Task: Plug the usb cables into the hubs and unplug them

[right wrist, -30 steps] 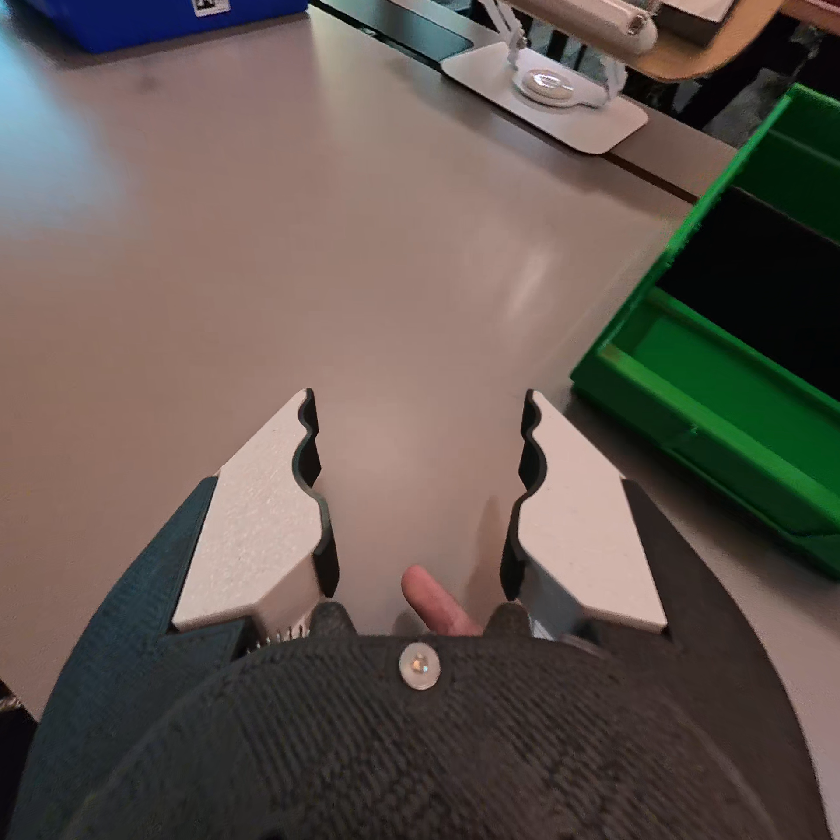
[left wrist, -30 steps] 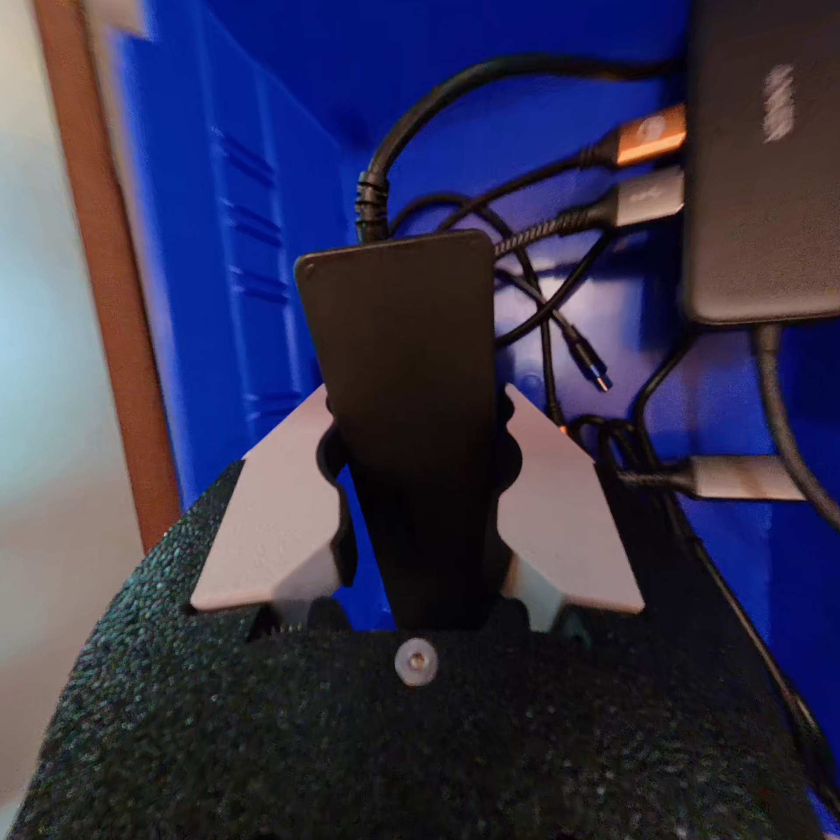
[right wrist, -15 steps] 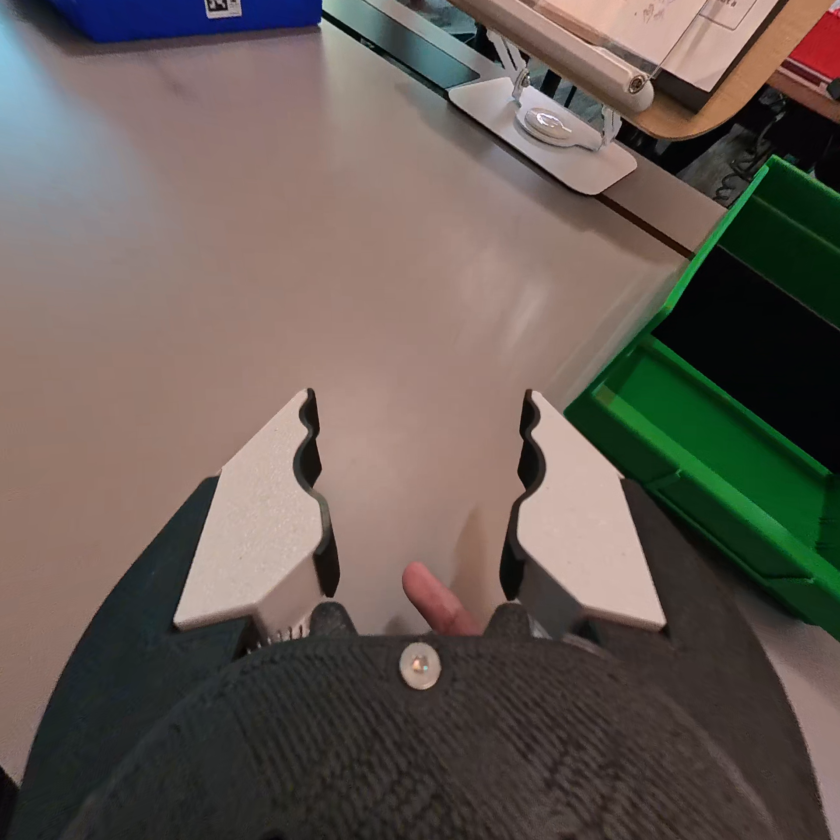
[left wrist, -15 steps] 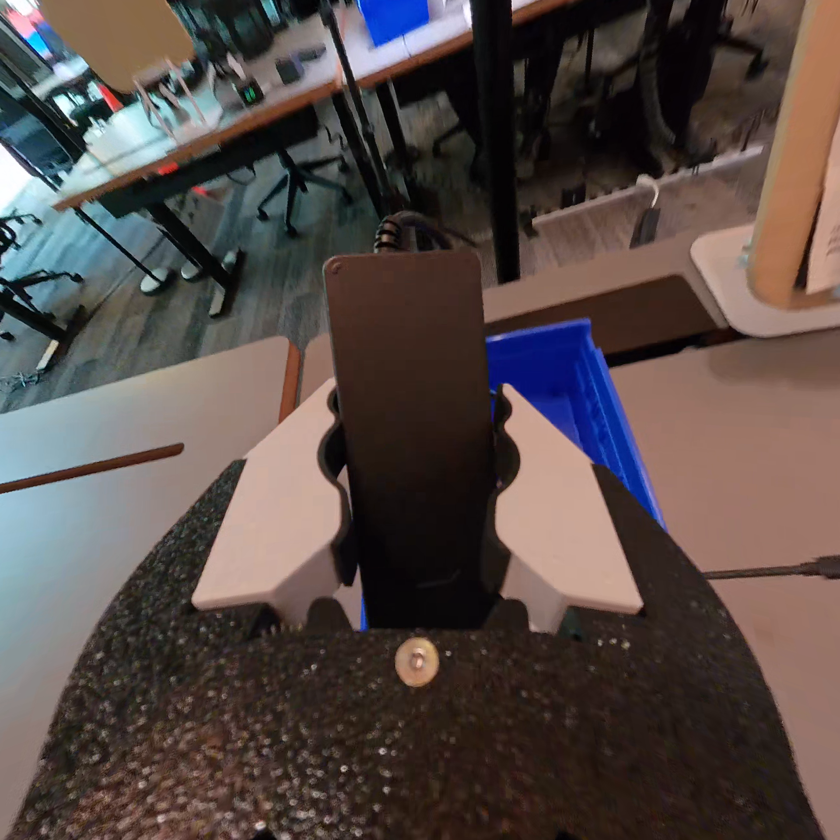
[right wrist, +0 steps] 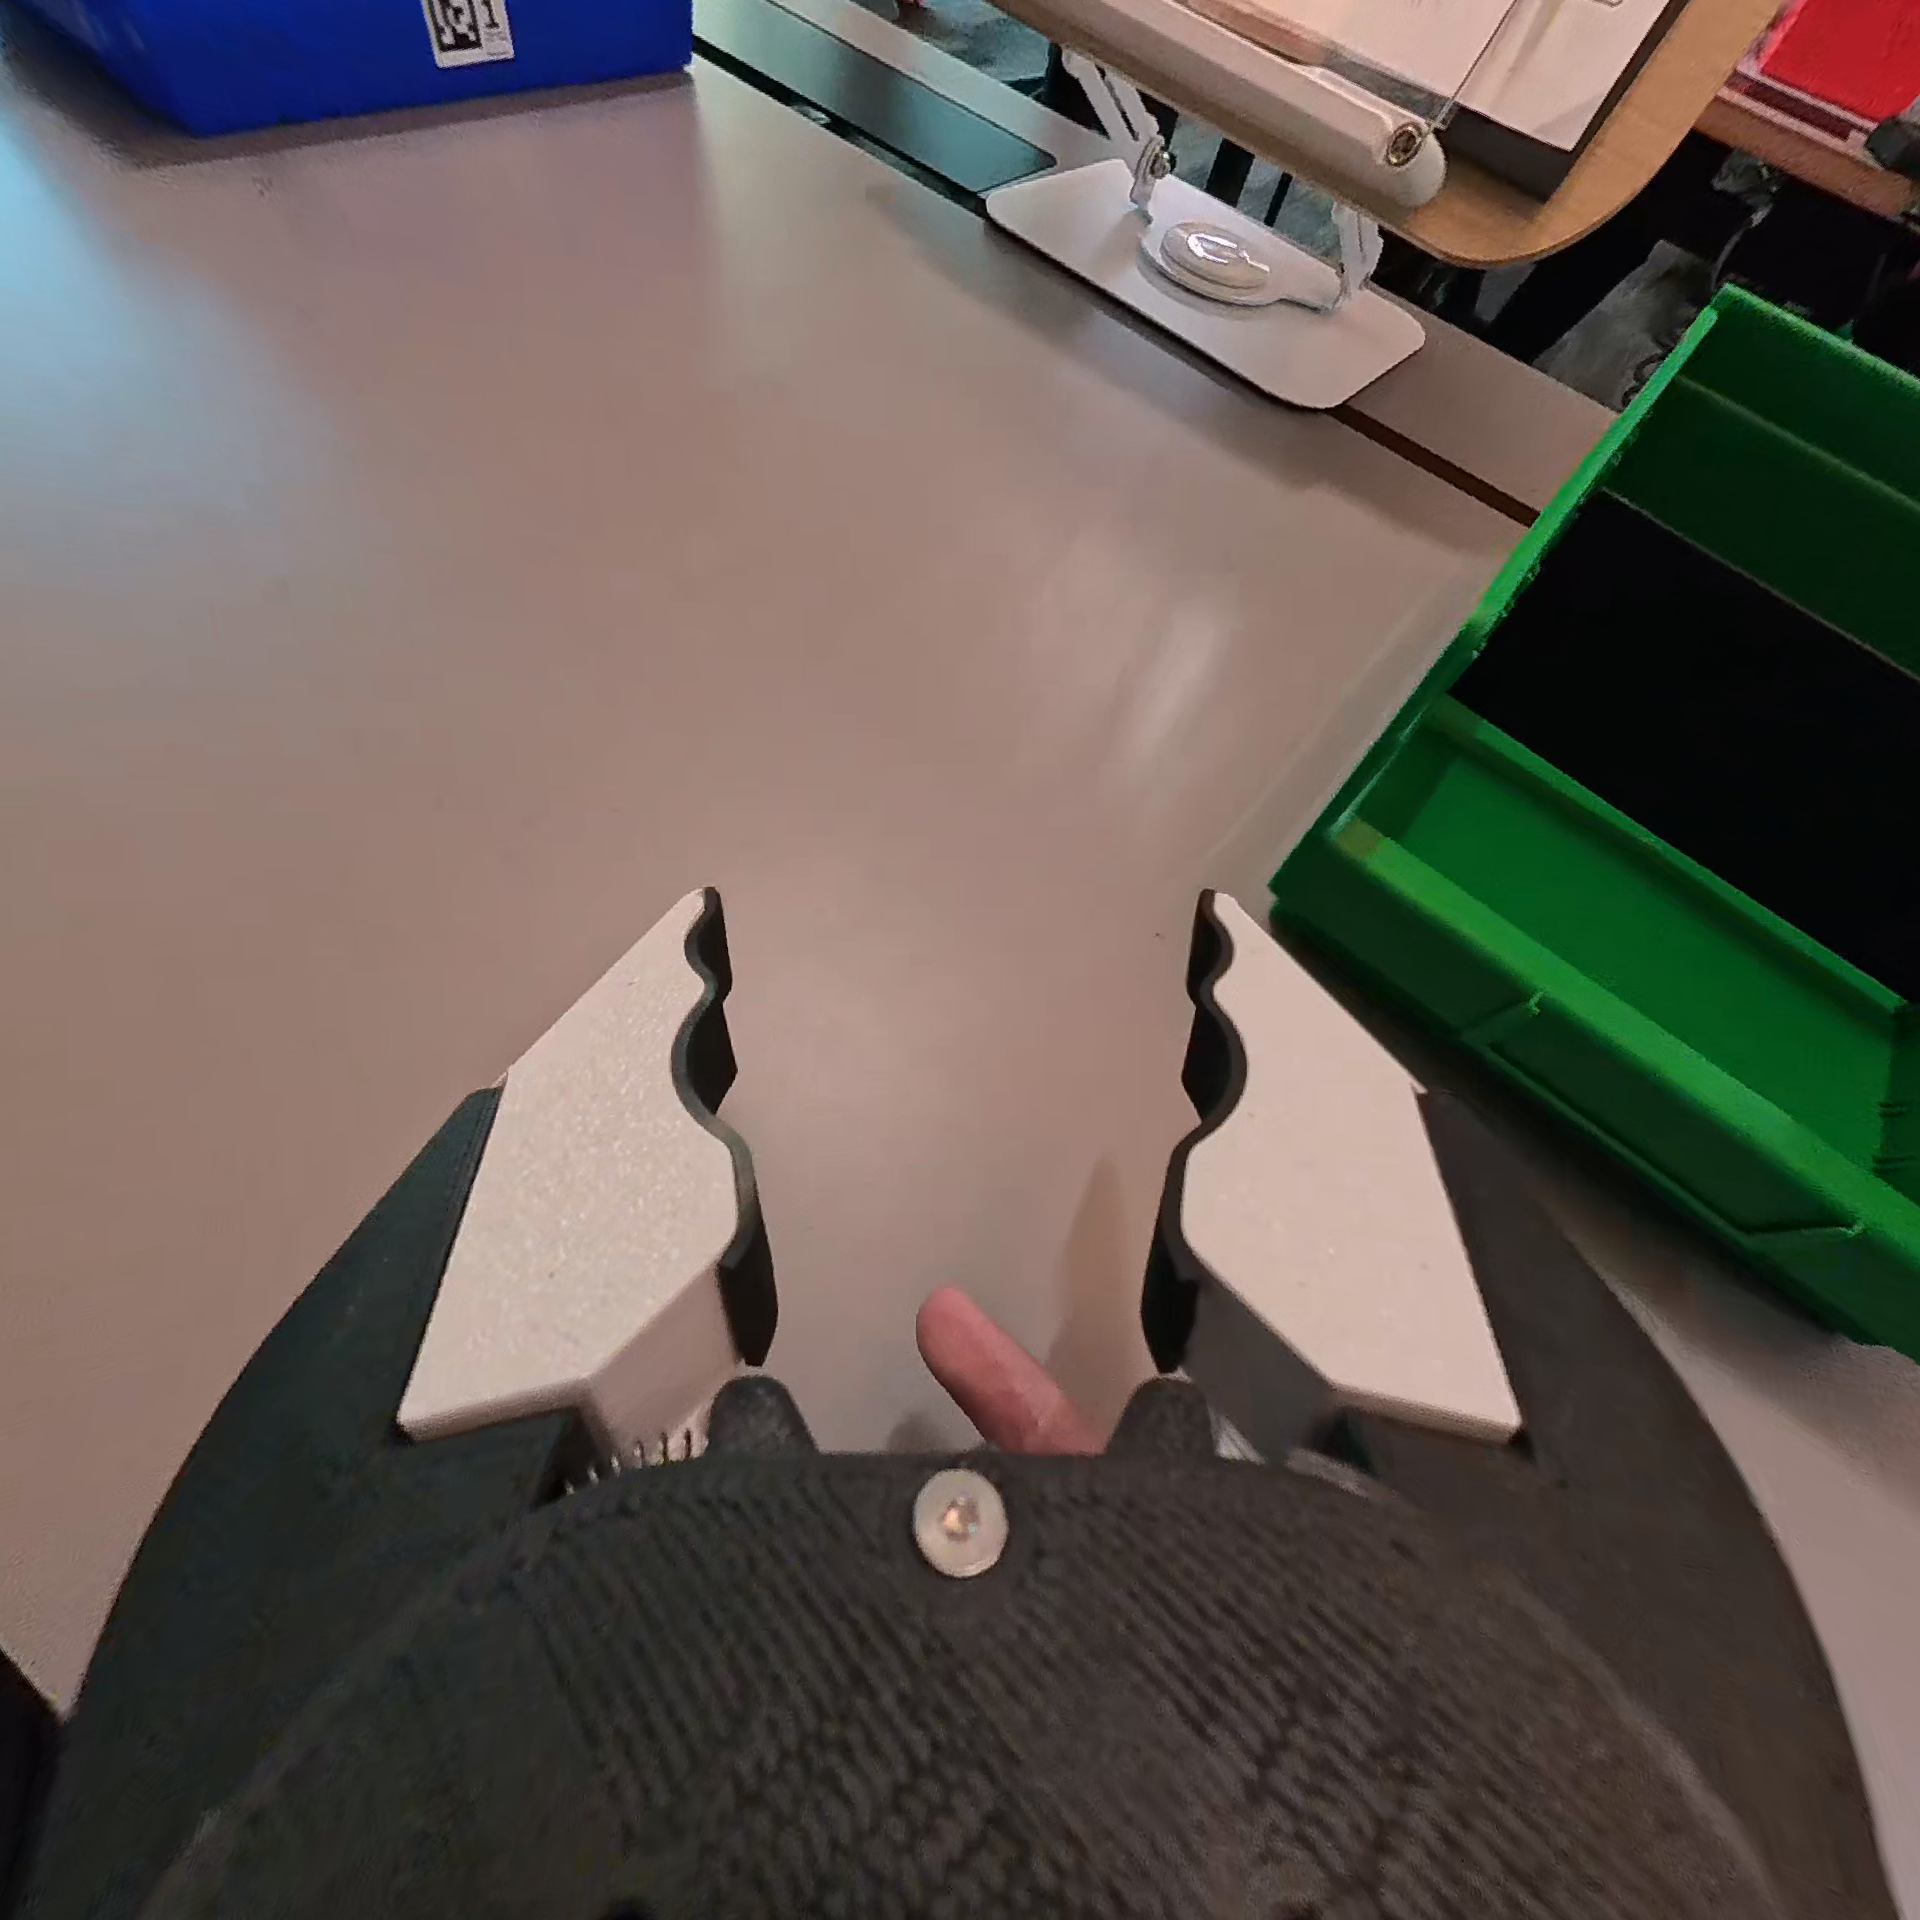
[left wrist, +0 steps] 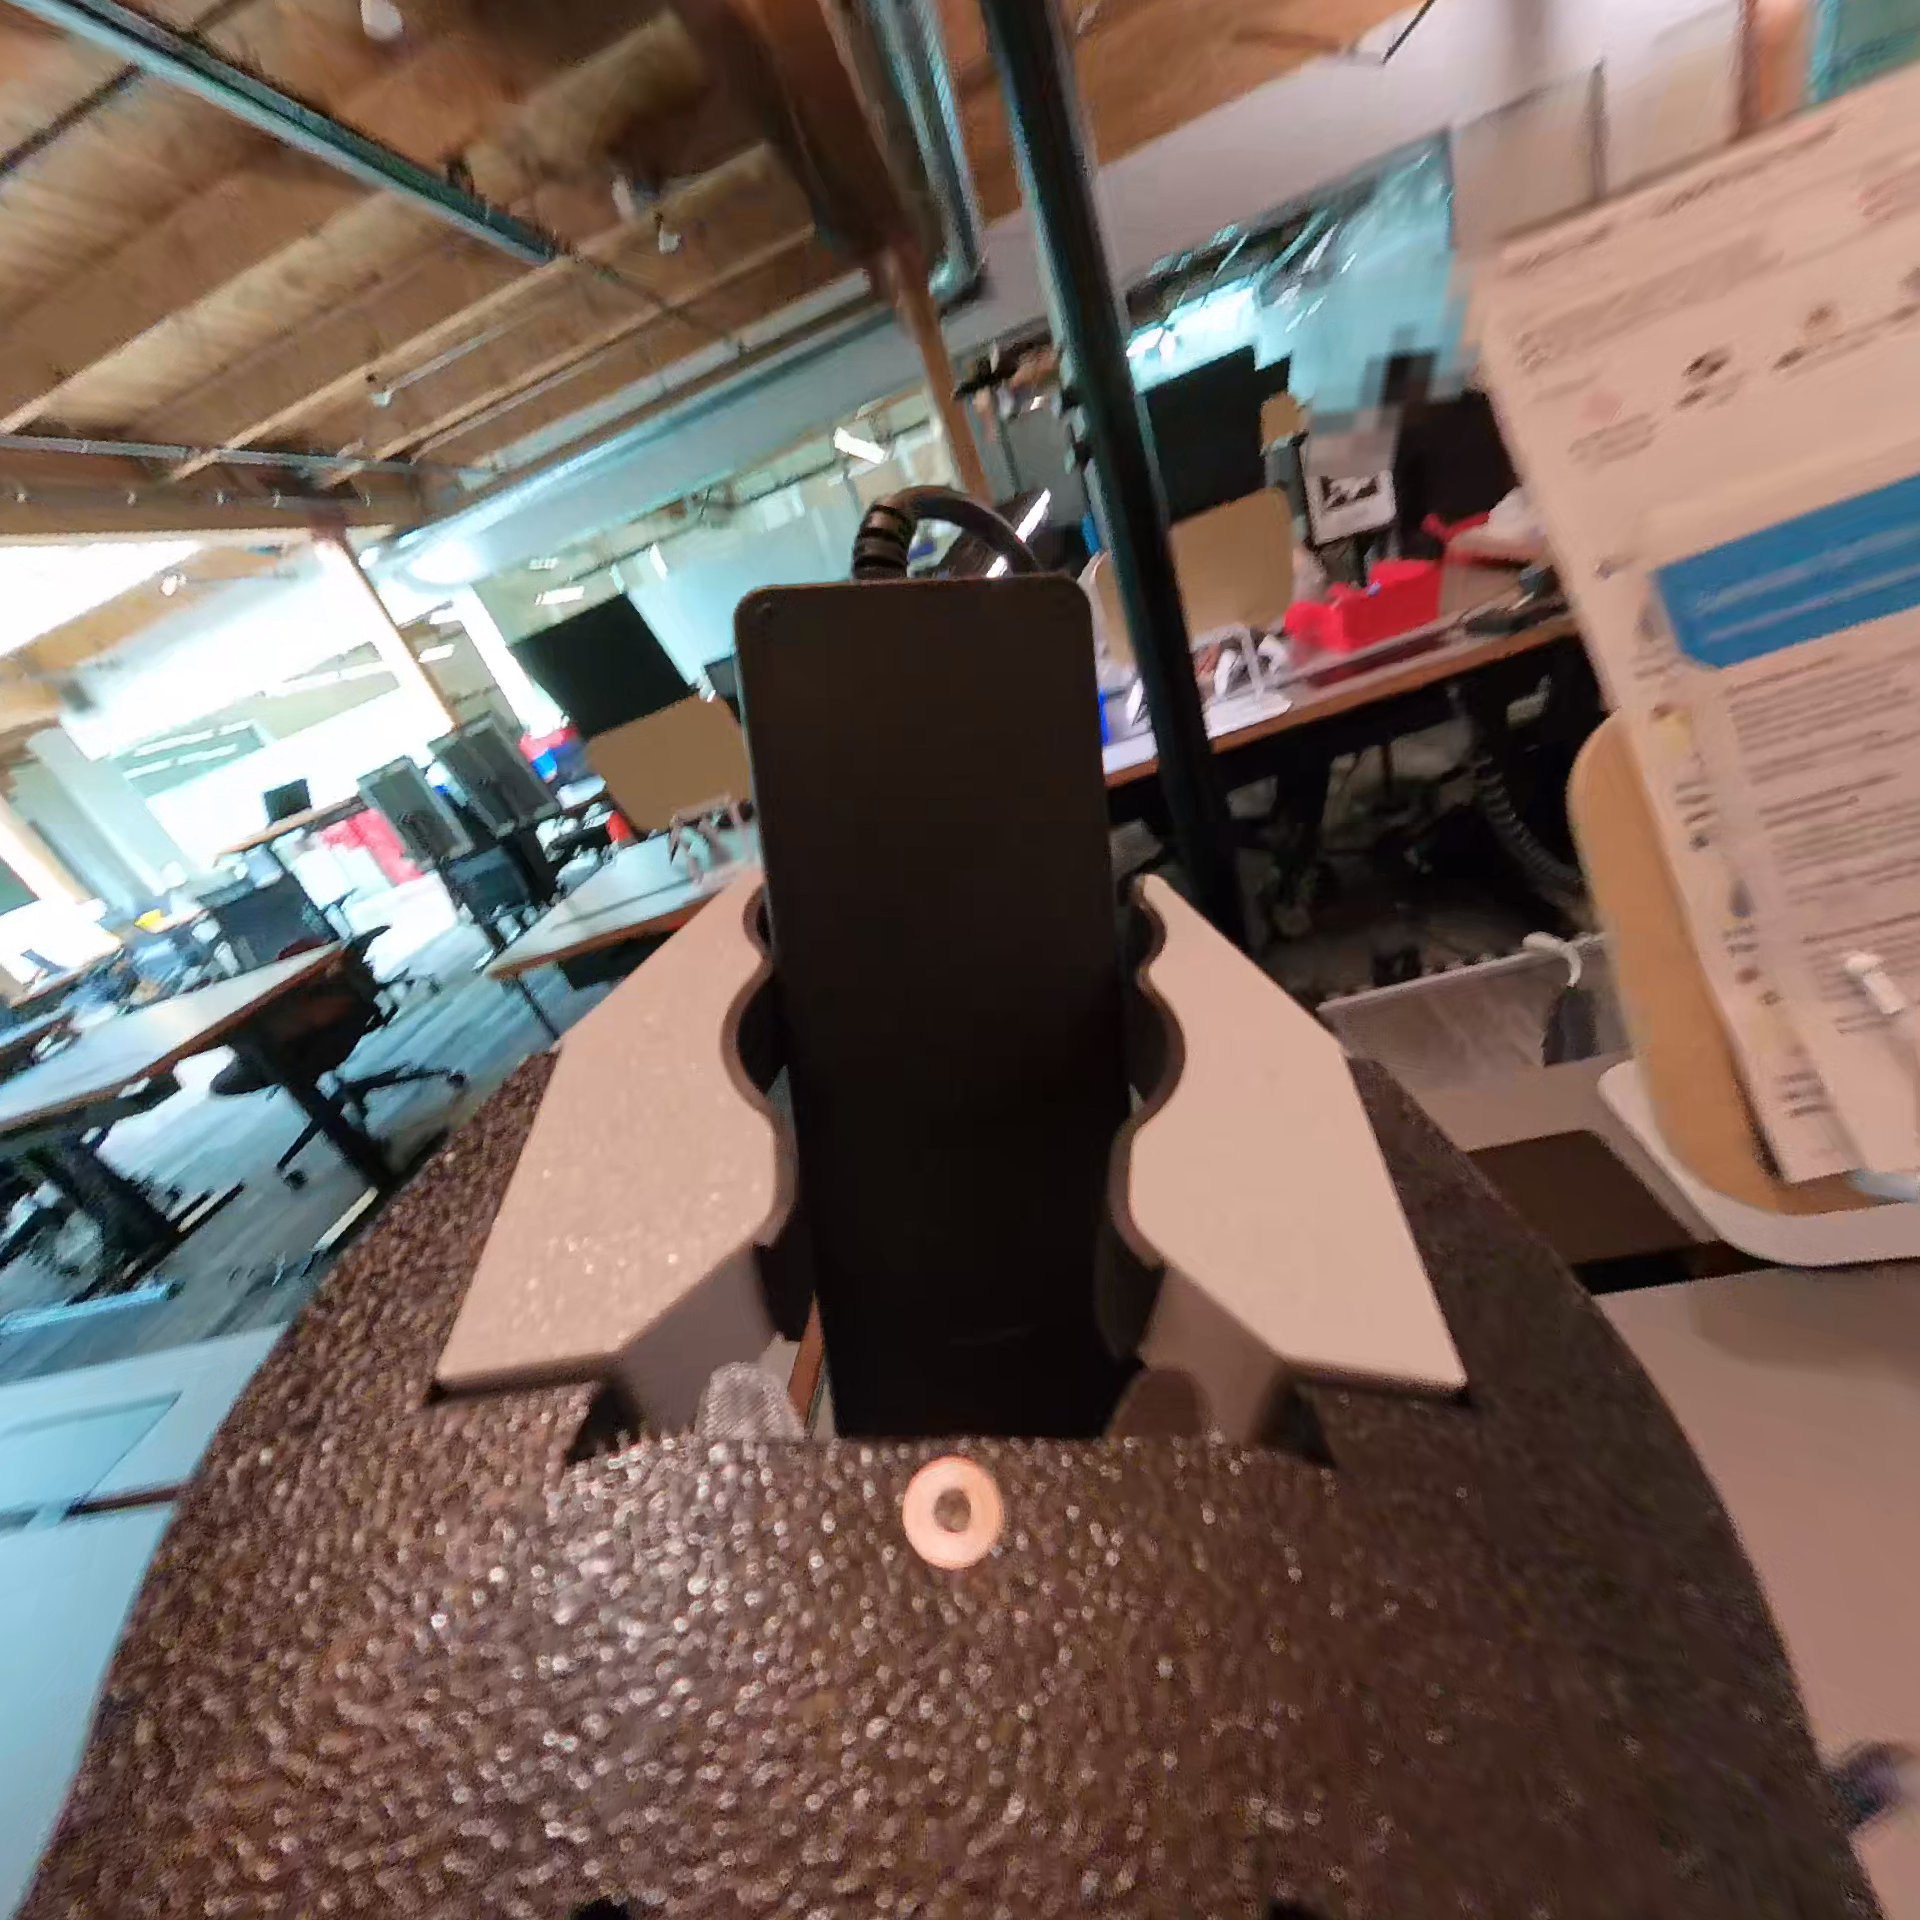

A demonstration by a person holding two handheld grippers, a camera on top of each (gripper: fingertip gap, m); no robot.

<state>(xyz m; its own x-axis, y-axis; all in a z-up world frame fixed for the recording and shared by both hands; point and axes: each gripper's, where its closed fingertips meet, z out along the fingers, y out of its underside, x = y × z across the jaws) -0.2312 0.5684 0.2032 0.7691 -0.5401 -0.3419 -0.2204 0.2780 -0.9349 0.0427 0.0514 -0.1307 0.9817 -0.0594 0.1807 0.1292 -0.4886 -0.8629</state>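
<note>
Your left claw [left wrist: 940,1039] is clamped on the hub [left wrist: 930,935], a stiff, light, slick slab jutting forward between its 2 fingers with its cable [left wrist: 914,525] beyond the tip, so keep gripping the flat long edges, while your right claw [right wrist: 956,1029] gapes empty over the table [right wrist: 623,520].

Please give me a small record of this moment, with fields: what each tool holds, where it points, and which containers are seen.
left tool: shut on the black hub, its cable leaving the far end
left tool direction: raised, facing the room and ceiling
right tool: open, empty, above the grey table
green bin: on the table, right of the right tool
blue bin: far left on the table
stand base: far side of the table
</note>
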